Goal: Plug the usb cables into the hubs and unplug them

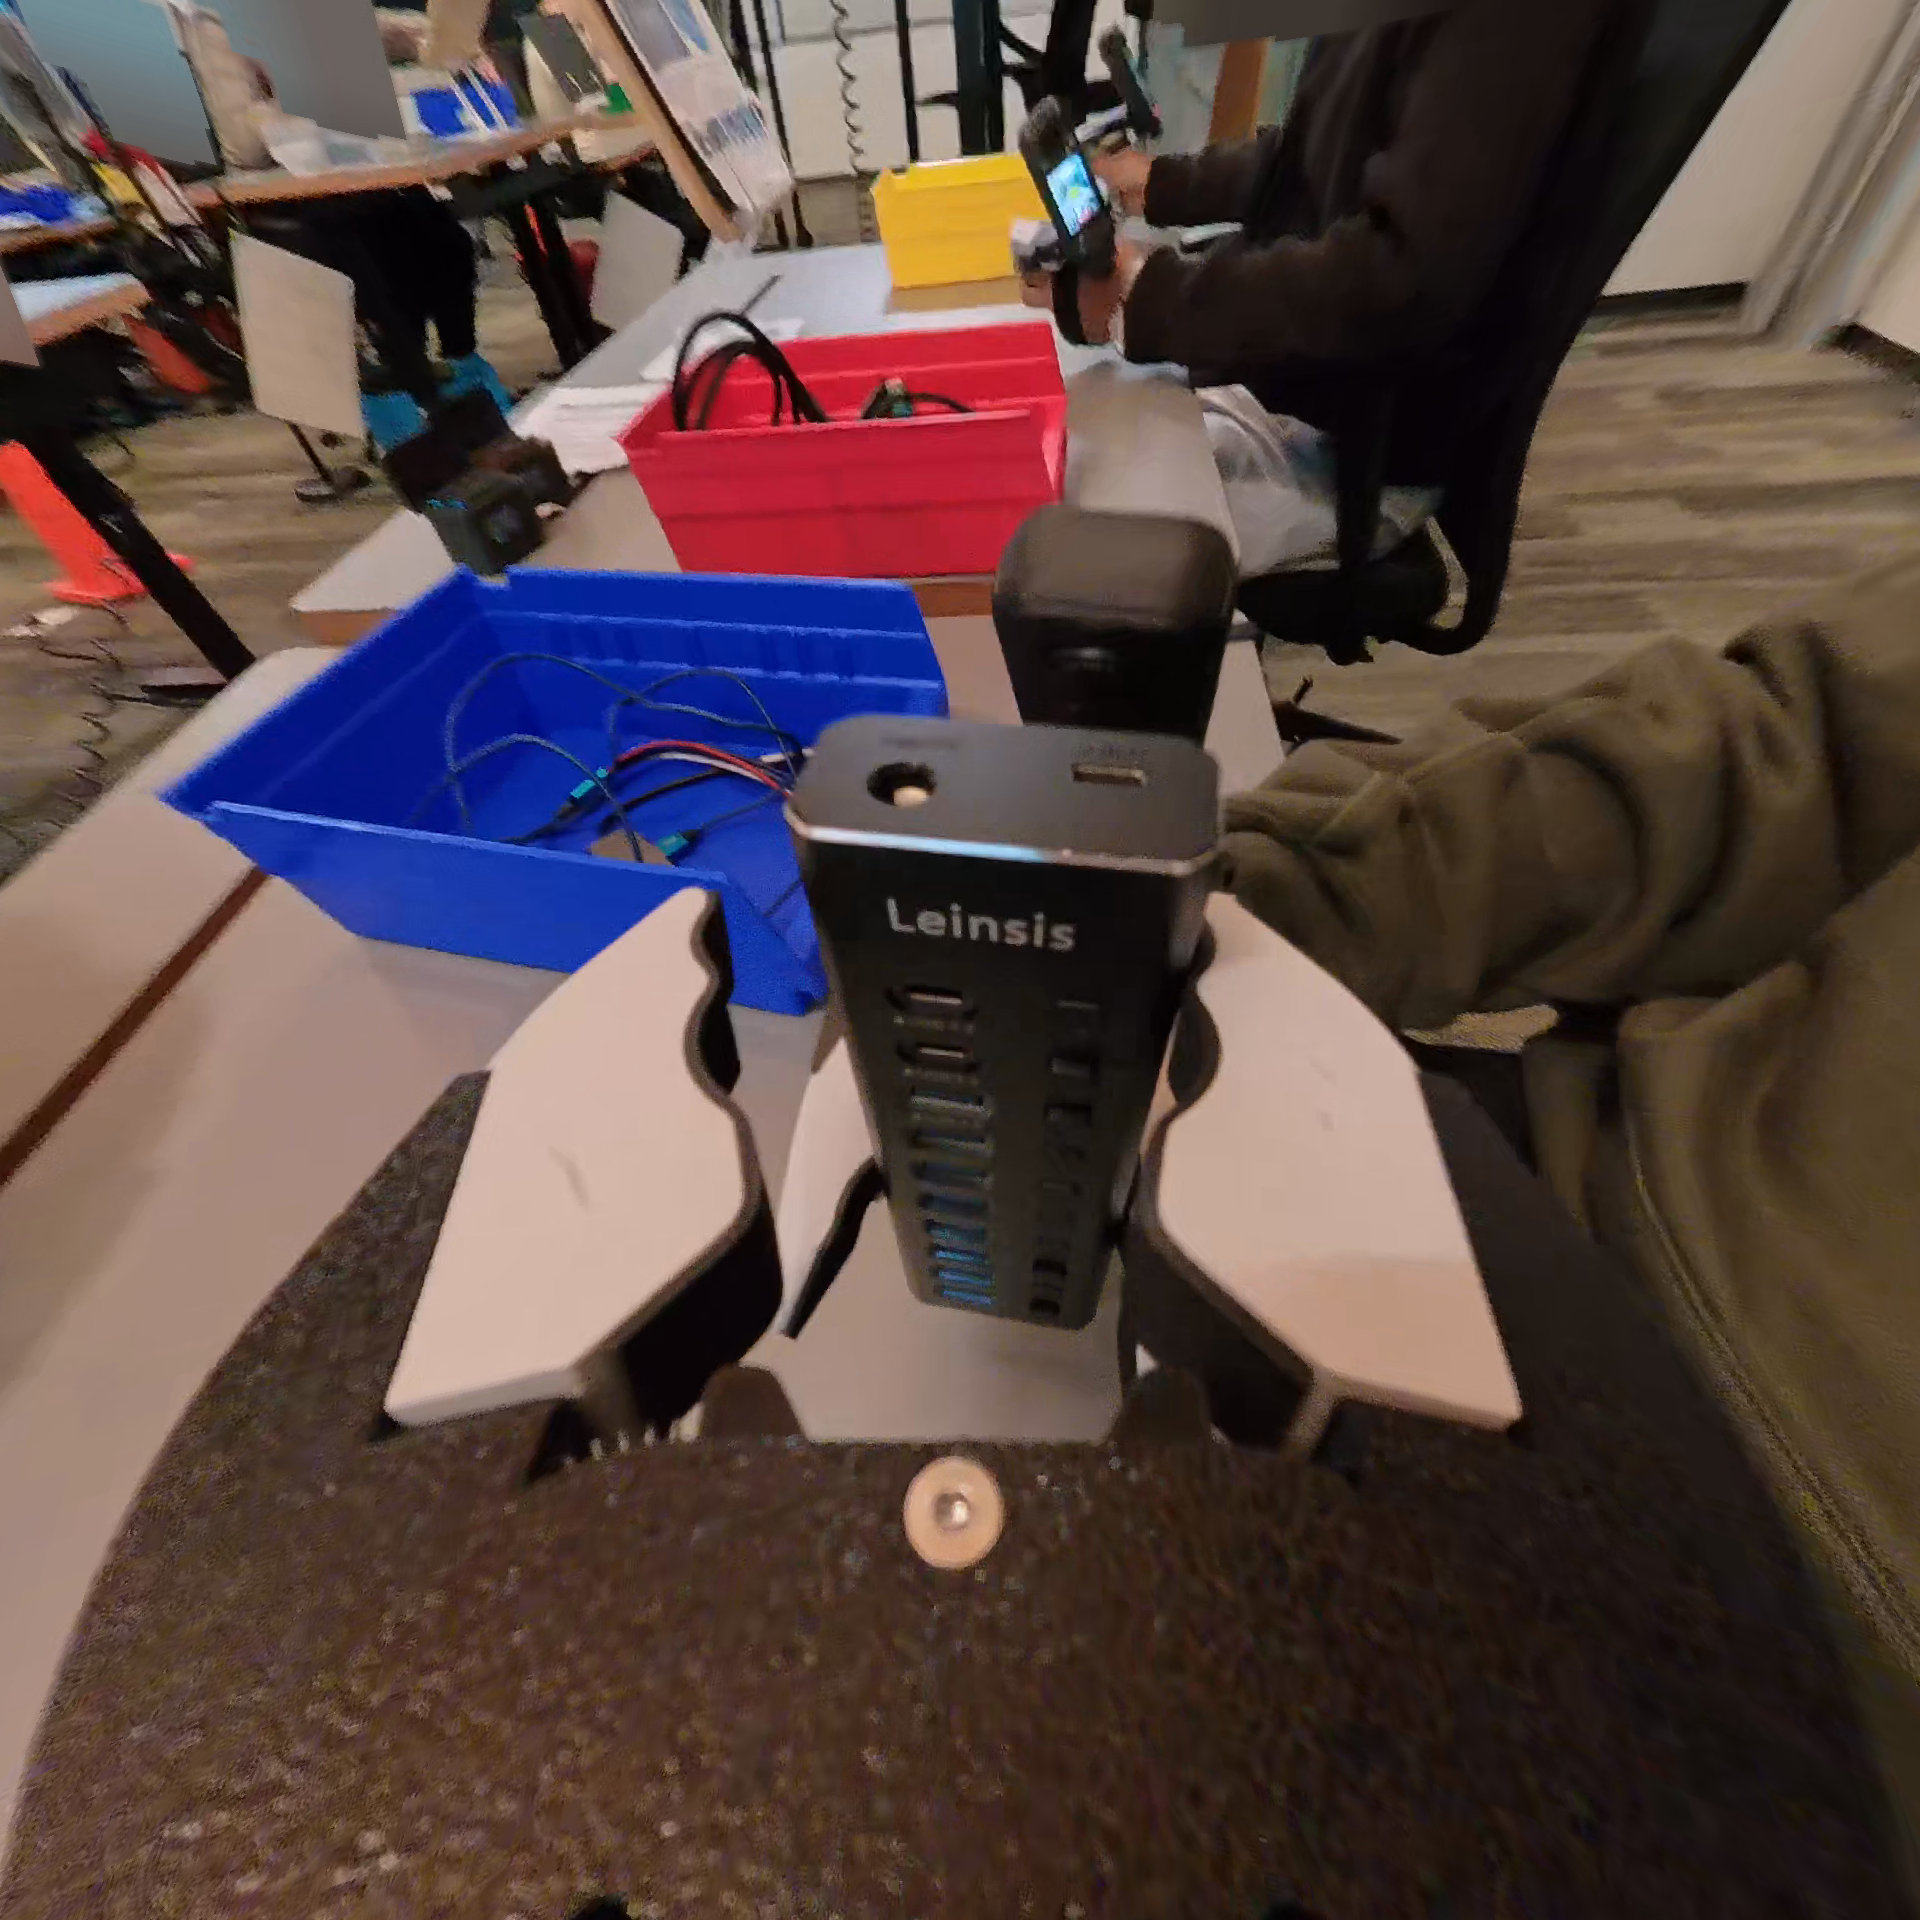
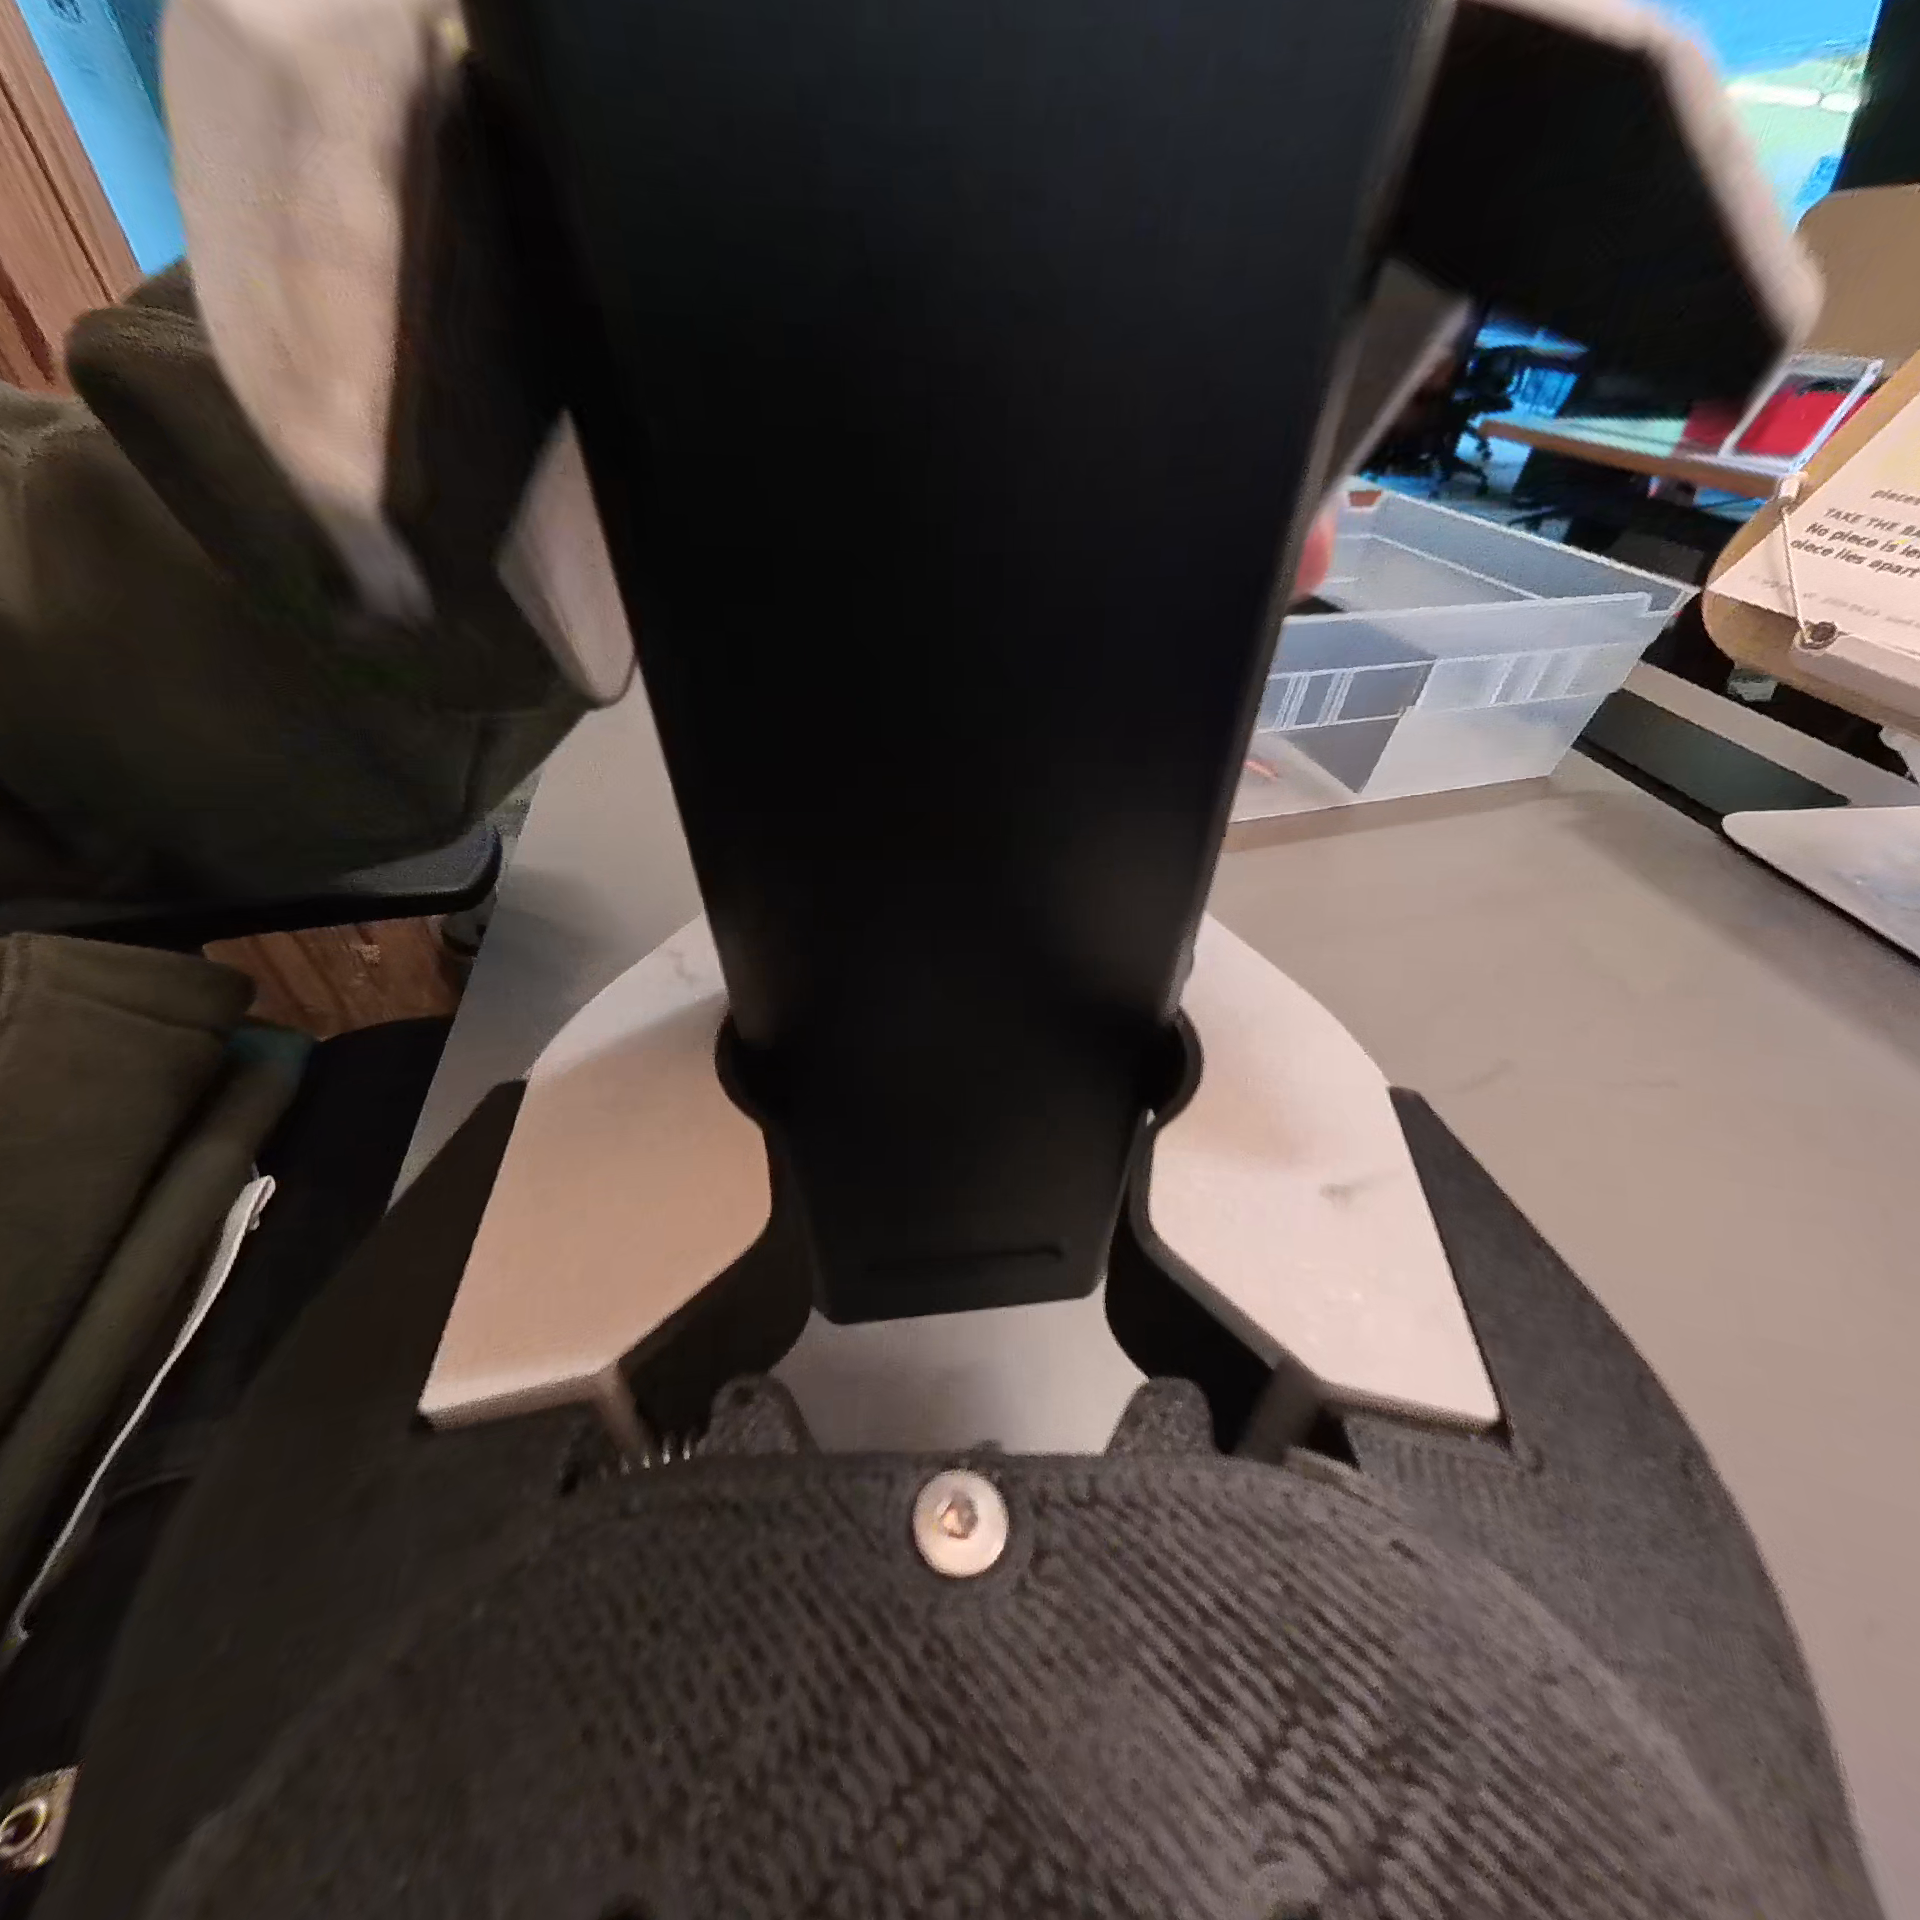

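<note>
Left wrist view, hub (image 1: 997,1049) between left tongs (image 1: 961,1122)

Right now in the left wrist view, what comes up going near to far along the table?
USB hub gripped by the left gripper → blue bin of cables → red bin of cables → yellow bin.
</note>
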The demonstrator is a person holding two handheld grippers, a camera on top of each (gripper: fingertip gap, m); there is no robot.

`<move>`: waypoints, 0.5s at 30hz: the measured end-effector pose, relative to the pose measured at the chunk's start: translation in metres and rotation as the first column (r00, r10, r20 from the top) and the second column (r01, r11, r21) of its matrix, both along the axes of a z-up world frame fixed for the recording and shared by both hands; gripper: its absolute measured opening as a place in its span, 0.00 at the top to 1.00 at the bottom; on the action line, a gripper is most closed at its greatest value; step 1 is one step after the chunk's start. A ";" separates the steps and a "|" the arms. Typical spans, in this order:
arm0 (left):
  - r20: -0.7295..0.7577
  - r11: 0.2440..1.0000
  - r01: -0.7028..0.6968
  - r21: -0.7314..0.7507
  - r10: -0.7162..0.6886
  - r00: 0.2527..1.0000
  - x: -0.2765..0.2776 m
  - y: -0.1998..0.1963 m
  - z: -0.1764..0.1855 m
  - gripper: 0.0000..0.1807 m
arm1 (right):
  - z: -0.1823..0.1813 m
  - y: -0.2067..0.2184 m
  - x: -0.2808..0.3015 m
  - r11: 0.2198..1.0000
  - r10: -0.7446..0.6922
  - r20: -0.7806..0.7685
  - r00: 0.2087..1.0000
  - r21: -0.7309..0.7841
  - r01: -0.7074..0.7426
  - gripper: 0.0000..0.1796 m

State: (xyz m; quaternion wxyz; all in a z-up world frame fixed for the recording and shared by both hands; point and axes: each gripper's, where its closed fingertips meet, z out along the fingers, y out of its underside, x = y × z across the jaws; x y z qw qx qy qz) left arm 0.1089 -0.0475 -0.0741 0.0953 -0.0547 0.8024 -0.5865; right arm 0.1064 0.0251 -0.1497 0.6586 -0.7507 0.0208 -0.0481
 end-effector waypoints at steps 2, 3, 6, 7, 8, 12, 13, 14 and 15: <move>0.012 1.000 -0.014 -0.020 0.014 1.000 -0.001 0.001 0.010 0.56 | -0.002 0.001 -0.001 1.000 0.013 -0.017 1.000 0.001 -0.013 0.59; 0.013 1.000 -0.026 -0.015 0.026 1.000 -0.001 0.002 0.013 0.55 | -0.003 0.001 0.000 1.000 0.011 -0.016 1.000 -0.005 -0.011 0.59; 0.034 0.995 -0.060 0.081 0.057 0.998 0.002 0.000 0.003 0.60 | -0.008 0.000 0.003 0.999 -0.011 -0.013 1.000 -0.035 0.010 0.60; 0.043 0.990 -0.054 0.128 0.049 0.998 0.001 -0.002 -0.005 0.62 | -0.006 0.000 0.004 1.000 -0.017 -0.015 1.000 -0.022 0.016 0.60; 0.055 0.985 -0.071 0.158 0.063 0.997 0.003 -0.002 -0.011 0.63 | -0.007 0.000 0.005 0.999 -0.020 -0.021 1.000 -0.028 0.019 0.60; 0.009 0.990 -0.077 0.119 0.077 0.997 0.004 -0.005 -0.011 0.65 | -0.005 -0.002 0.006 1.000 -0.026 -0.021 0.999 0.011 0.026 0.60; -0.006 0.991 -0.078 0.108 0.080 0.997 0.005 -0.004 -0.010 0.65 | -0.004 -0.002 0.006 1.000 -0.024 -0.027 0.999 0.010 0.024 0.60; -0.018 0.992 -0.076 0.096 0.078 0.997 0.005 -0.004 -0.009 0.65 | -0.003 -0.003 0.006 1.000 -0.023 -0.024 0.999 0.020 0.024 0.60; -0.027 0.994 -0.068 0.084 0.071 0.997 0.005 -0.004 -0.008 0.65 | -0.001 -0.003 0.005 0.999 -0.019 -0.017 1.000 0.037 0.020 0.60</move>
